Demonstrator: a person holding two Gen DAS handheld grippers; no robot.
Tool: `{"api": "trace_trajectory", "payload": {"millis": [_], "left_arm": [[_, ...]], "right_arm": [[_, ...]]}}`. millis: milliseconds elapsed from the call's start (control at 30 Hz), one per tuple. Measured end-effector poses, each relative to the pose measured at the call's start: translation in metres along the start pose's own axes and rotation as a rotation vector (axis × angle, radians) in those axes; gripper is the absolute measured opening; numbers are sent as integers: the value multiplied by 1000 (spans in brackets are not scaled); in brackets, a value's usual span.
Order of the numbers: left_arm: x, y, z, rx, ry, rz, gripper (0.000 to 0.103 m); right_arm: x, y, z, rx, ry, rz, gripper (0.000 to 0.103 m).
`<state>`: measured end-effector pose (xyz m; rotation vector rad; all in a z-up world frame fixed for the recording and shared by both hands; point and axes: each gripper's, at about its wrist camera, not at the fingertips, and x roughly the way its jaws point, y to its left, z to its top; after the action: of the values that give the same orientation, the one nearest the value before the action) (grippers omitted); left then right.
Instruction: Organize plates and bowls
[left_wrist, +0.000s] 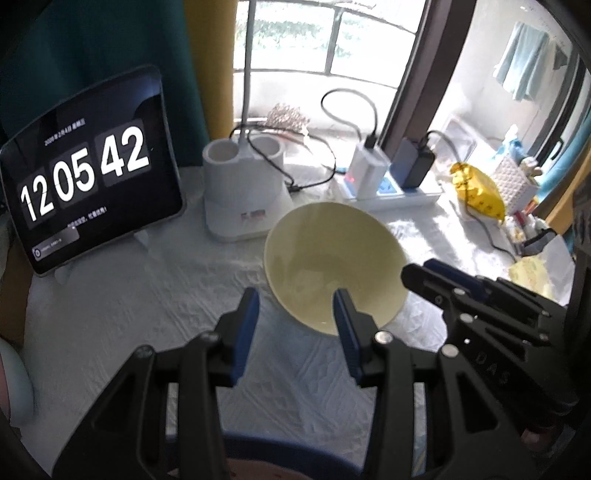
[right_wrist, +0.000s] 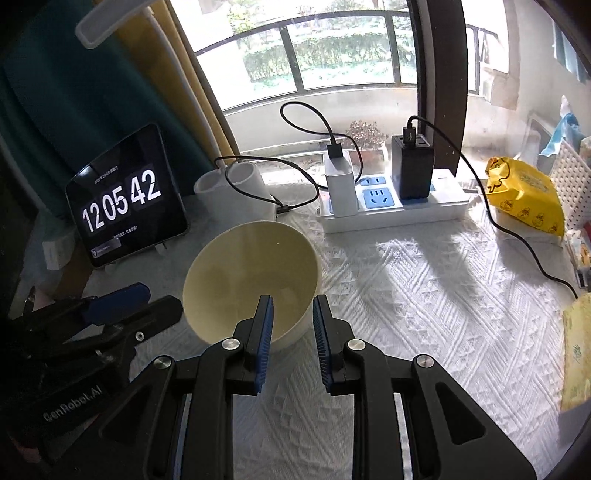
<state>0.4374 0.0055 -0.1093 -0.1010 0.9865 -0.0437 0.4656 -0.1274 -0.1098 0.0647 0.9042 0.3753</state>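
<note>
A pale yellow bowl (left_wrist: 332, 266) stands on the white textured cloth (left_wrist: 147, 314); it also shows in the right wrist view (right_wrist: 251, 273). My left gripper (left_wrist: 295, 306) is open, its right finger over the bowl's near rim and its left finger outside the bowl. My right gripper (right_wrist: 293, 317) is open, its left finger over the bowl's near rim, its right finger just outside it. The right gripper shows at the bowl's right edge in the left wrist view (left_wrist: 424, 273). The left gripper shows left of the bowl in the right wrist view (right_wrist: 147, 299).
A tablet clock (left_wrist: 88, 173) stands at the back left, a white lamp base (left_wrist: 243, 188) behind the bowl. A power strip with chargers and cables (right_wrist: 391, 206) lies at the back. A yellow packet (right_wrist: 524, 195) and a yellow item (right_wrist: 576, 343) lie at the right.
</note>
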Motion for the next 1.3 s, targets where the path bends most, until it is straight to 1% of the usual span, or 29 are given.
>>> {"api": "trace_trajectory", "payload": {"millis": [67, 100, 167, 267, 400, 533, 600, 667, 833, 900, 933, 1300], "left_arm": [[7, 2, 1, -28, 17, 22, 43], [9, 3, 1, -36, 20, 21, 43], [14, 3, 3, -35, 29, 28, 43], [23, 3, 4, -15, 61, 37, 43], [34, 6, 4, -27, 111, 19, 43], [37, 2, 5, -18, 124, 17, 43], [40, -3, 4, 1, 117, 18, 43], [41, -5, 4, 7, 119, 14, 43], [44, -1, 4, -9, 113, 9, 42], [45, 0, 4, -14, 114, -4, 38], [45, -1, 3, -11, 111, 2, 37], [41, -1, 1, 4, 96, 17, 34]], "right_arm": [[8, -3, 2, 8, 10, 3, 23], [11, -4, 3, 11, 15, 2, 23], [19, -6, 4, 18, 26, 3, 23], [26, -8, 5, 30, 36, 10, 23], [32, -13, 5, 49, 45, 14, 23], [40, -17, 3, 68, 64, 23, 24], [43, -18, 5, 77, 70, 29, 25], [45, -19, 5, 86, 77, 35, 31], [53, -19, 2, 80, 114, 61, 31], [52, -17, 2, 64, 109, 60, 30], [52, -16, 1, 60, 106, 61, 30], [51, -13, 0, 35, 92, 37, 27]]}}
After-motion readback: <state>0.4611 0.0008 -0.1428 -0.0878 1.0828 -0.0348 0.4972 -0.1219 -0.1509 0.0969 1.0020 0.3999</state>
